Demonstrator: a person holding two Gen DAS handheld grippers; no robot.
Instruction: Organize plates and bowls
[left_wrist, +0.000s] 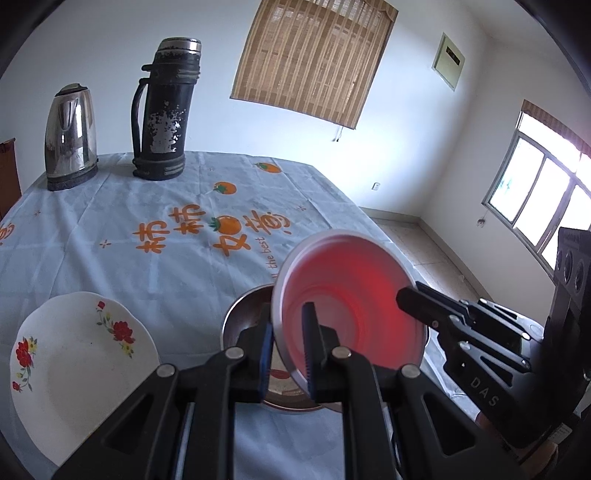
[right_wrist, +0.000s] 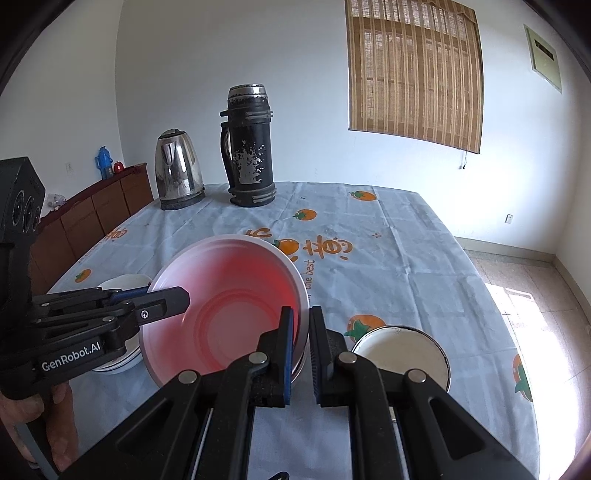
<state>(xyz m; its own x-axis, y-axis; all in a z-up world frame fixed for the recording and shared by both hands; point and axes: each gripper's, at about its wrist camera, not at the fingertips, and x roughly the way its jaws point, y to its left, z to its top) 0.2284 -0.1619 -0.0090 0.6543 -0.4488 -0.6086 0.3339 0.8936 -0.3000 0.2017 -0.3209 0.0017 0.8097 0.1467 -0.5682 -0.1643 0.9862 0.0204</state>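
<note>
Both tongs grip opposite rims of the translucent pink plastic bowl (right_wrist: 225, 306): left tongs (left_wrist: 290, 345) clenched on one edge, right tongs (right_wrist: 301, 350) on the other, probably to keep it steady above the counter (right_wrist: 388, 258). Beneath it sits a steel bowl (left_wrist: 243, 314) (likely the nesting spot); the white flowered plate (left_wrist: 74, 365) and white enamel bowl (right_wrist: 402, 350) lie aside, unobstructing.
</note>
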